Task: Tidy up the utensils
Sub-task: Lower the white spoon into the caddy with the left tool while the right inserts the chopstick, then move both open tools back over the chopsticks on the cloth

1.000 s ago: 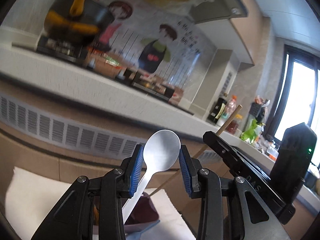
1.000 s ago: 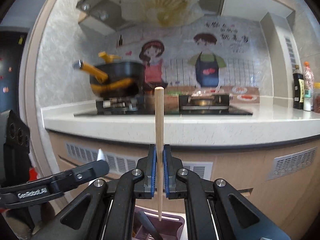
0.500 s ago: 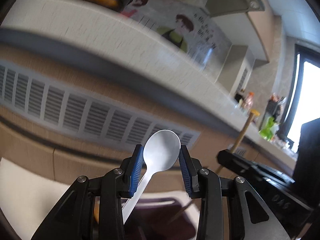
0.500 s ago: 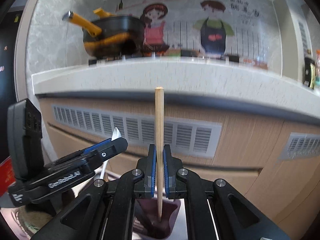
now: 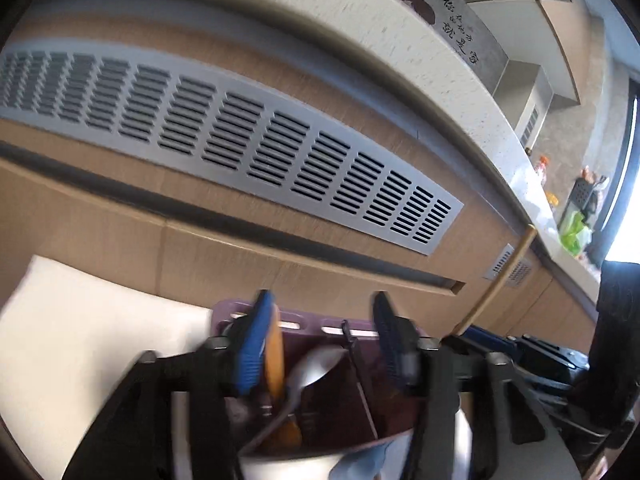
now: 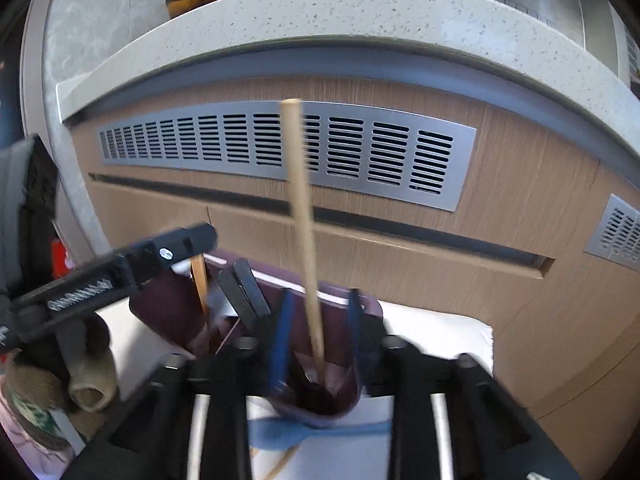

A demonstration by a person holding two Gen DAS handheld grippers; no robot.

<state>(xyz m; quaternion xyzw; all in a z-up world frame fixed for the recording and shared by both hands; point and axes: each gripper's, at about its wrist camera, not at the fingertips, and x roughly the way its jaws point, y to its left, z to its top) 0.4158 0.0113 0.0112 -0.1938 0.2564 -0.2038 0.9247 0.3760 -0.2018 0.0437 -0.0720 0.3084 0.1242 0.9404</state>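
Left gripper (image 5: 320,344): jaws spread and just been opening; the blue pads stand clear of the spoon on both sides, nothing pinched
Spoon (image 5: 310,370): metal, bowl up and leaning, handle down inside the holder's left compartment, between the left gripper's pads but touching neither
Orange-handled utensil (image 5: 275,356): upright in the same compartment, just beside the spoon and close against the left pad; whether it touches the pad I cannot tell
Right gripper (image 6: 318,334): jaws parted and just been opening; a gap shows on each side of the chopstick, so it is not pinched
Chopstick (image 6: 302,224): pale wood, nearly upright with a slight lean, lower end down in the holder's rounded end compartment, upper end free against the vent
Utensil holder (image 5: 360,332): dark purple plastic with slotted back wall and dividers, standing on the white cloth
White cloth (image 5: 80,320): spread on the desk under the holder, near the cabinet front
Blue utensil (image 6: 320,430): lying flat on the cloth just in front of the holder, partly under the right gripper; kind unclear
Cabinet front (image 6: 500,220): wood-grain panels with a long grey vent grille (image 6: 360,148), below a speckled worktop edge
Twine rolls (image 6: 60,392): at the lower left of the right wrist view, beside the cloth
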